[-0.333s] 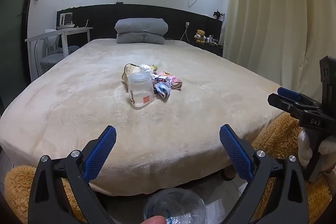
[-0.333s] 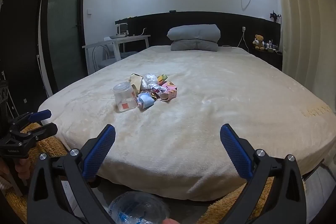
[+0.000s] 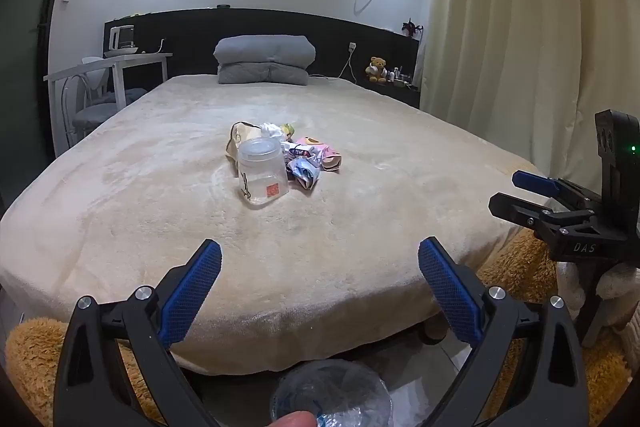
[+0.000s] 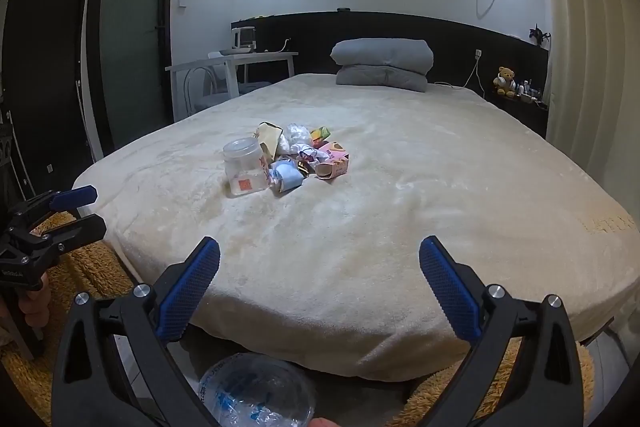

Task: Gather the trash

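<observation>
Still at the approach stage of collecting trash: nothing picked up yet. Left tool (image 3: 320, 287) spread to full width, blue pads bare, nothing between them; right tool (image 4: 320, 287) likewise wide open and empty. Both held off the foot edge of the bed (image 3: 120, 195), well short of the litter, pointing toward it. Trash pile (image 3: 298, 157) lying on the bed's beige cover, roughly mid-mattress, well in front of the folded grey quilt (image 3: 264, 61) at the headboard. Nearest item of the pile: a clear plastic jar (image 3: 262, 173) with a small red label, standing upright though slightly tilted on the soft cover. Just behind the jar, a tan paper bag (image 3: 238, 139) and a white crumpled tissue (image 3: 272, 131); just beside the jar on its right, a crushed pale-blue wrapper (image 3: 304, 175), and beyond that a pink carton (image 3: 324, 155) lying on its side. All pieces touching or nearly touching one another. Below each tool, near the lower frame edge, a clear round plastic thing (image 4: 256, 391) partly visible; whether a bin or a bag for the trash cannot be told. Judged next: reach forward over the bed's foot to the pile, pick one piece, probably the jar as the nearest and firmest. Calls for jaws straddling the jar's sides before closing, with a gentle squeeze since thin plastic likely flexes and the plush cover gives underneath. Wrappers likely needing a lower, pinching approach.
</observation>
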The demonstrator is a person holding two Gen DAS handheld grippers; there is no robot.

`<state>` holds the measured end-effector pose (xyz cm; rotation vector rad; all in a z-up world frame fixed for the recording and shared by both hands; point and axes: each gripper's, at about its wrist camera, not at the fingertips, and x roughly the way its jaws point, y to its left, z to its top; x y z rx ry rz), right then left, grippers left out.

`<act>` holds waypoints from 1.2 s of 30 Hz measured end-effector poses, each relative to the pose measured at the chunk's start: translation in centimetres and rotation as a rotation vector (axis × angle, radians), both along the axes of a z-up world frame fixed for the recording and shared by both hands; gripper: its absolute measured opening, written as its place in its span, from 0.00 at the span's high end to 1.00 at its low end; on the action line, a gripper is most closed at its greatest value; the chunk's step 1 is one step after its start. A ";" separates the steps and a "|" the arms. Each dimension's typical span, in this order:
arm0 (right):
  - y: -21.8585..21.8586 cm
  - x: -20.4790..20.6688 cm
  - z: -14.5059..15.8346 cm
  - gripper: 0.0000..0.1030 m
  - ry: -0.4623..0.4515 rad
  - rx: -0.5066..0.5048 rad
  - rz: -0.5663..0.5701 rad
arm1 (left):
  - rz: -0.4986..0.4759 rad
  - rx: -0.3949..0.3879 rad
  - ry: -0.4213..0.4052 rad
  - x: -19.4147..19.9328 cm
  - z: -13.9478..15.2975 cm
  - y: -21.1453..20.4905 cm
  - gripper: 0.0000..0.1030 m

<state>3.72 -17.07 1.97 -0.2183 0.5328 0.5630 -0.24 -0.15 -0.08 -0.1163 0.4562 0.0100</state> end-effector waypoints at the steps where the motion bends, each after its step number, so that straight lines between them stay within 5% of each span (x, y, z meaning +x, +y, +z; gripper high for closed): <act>1: -0.1 -0.1 -0.3 0.04 -0.002 0.009 0.008 | -0.004 0.000 0.001 0.0 0.0 0.0 0.06; 36: -0.6 0.4 -0.6 0.04 0.018 -0.015 0.039 | 0.007 0.010 0.016 0.5 -0.1 -0.1 0.06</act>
